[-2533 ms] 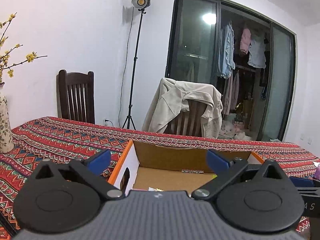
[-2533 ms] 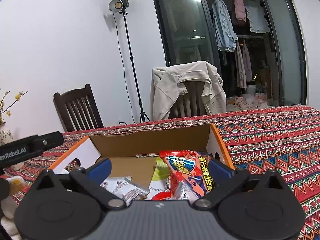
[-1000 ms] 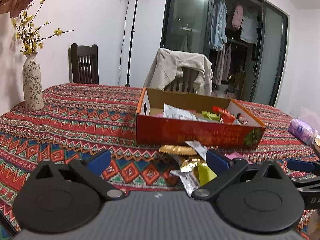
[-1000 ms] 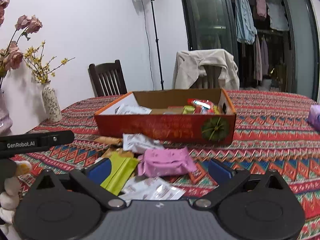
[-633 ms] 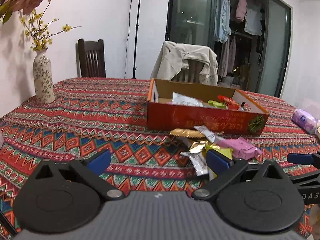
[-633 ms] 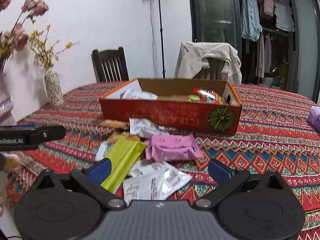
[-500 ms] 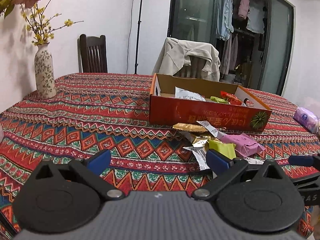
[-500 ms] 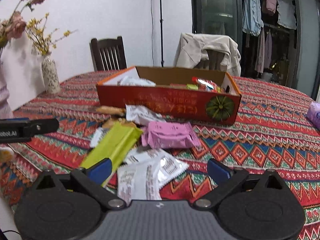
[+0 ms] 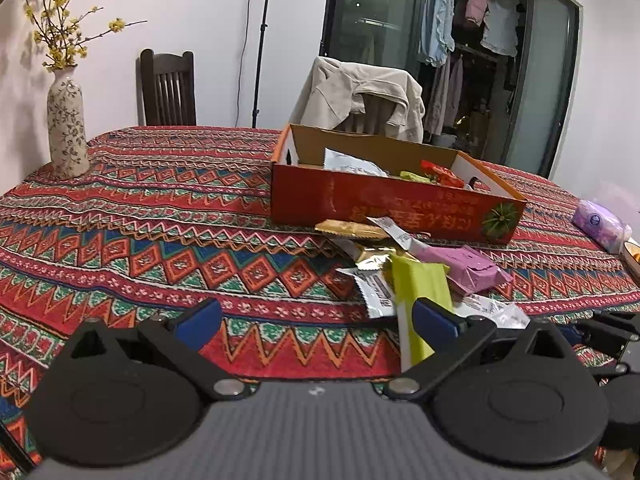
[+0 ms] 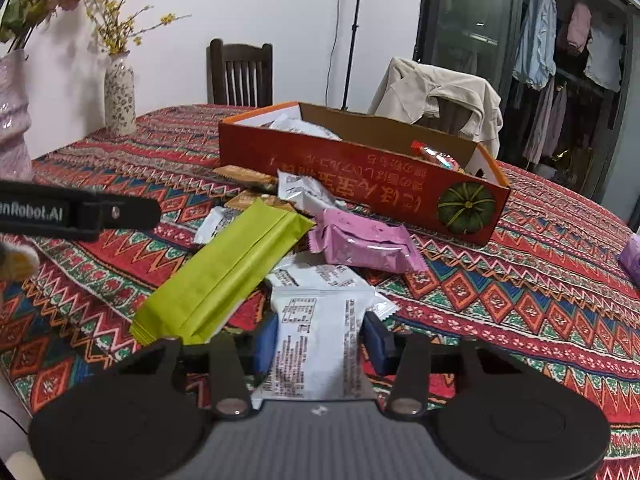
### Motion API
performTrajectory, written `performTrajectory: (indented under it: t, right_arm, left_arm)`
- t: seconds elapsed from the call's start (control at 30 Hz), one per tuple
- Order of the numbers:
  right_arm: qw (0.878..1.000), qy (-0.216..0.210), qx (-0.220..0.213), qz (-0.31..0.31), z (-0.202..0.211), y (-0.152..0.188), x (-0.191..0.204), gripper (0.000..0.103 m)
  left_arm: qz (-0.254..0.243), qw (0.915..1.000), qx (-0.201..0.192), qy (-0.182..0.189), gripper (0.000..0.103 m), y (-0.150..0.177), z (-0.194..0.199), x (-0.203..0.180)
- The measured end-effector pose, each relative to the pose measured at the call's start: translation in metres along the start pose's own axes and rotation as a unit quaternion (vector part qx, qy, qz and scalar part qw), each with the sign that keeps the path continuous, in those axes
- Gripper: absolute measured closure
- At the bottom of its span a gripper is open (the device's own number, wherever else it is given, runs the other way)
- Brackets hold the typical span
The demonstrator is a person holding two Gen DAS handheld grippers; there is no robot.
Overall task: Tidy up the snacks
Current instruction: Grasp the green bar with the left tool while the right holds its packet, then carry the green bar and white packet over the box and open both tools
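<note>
In the right wrist view, the right tongs [image 10: 319,342] sat low in the frame, their blue pads against both sides of a white printed snack packet [image 10: 316,344], clenched on it. A lime-green foil packet [image 10: 228,276] lay to its left and a pink wrapped snack [image 10: 360,244] above, below the red cardboard box [image 10: 360,184]. The left tongs [image 9: 316,320] hung released above the patterned bench [image 9: 160,240].

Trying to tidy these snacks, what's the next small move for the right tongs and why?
Probably finish closing the right tongs on the white packet and lift it: their blue pads already bracket its sides, and the red box just beyond has room.
</note>
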State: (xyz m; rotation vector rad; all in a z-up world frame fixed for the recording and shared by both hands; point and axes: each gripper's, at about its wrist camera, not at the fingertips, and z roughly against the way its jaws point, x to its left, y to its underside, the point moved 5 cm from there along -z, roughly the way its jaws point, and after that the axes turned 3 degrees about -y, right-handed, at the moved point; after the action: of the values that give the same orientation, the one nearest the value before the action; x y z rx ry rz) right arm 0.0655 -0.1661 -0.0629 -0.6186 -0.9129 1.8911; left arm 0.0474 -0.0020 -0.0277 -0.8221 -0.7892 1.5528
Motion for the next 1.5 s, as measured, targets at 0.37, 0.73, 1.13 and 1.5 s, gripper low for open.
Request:
performTrajectory:
  t: [0.37,0.73,1.13,1.5]
  right_arm:
    - [0.997,0.014,-0.049,-0.063,0.022,-0.003,-0.038,0.061]
    - [0.994,0.007,-0.054,-0.090,0.019,0.005,-0.060,0.061]
    - [0.993,0.002,-0.060,-0.097,0.022,0.000,-0.061,0.061]
    - [0.993,0.007,-0.075,-0.092,0.031,-0.010,-0.059,0.061]
  left_arm:
    - [-0.016,0.9991,0.026,0.028,0.000,0.009,-0.011,-0.039]
    - [-0.041,0.9966,0.067,0.026,0.063,0.025,-0.036,-0.068]
    - [-0.032,0.9973,0.055,0.037,0.063,0.016,-0.023,-0.064]
    - [-0.018,0.9986,0.021,0.045,0.063,-0.002,-0.006,-0.054]
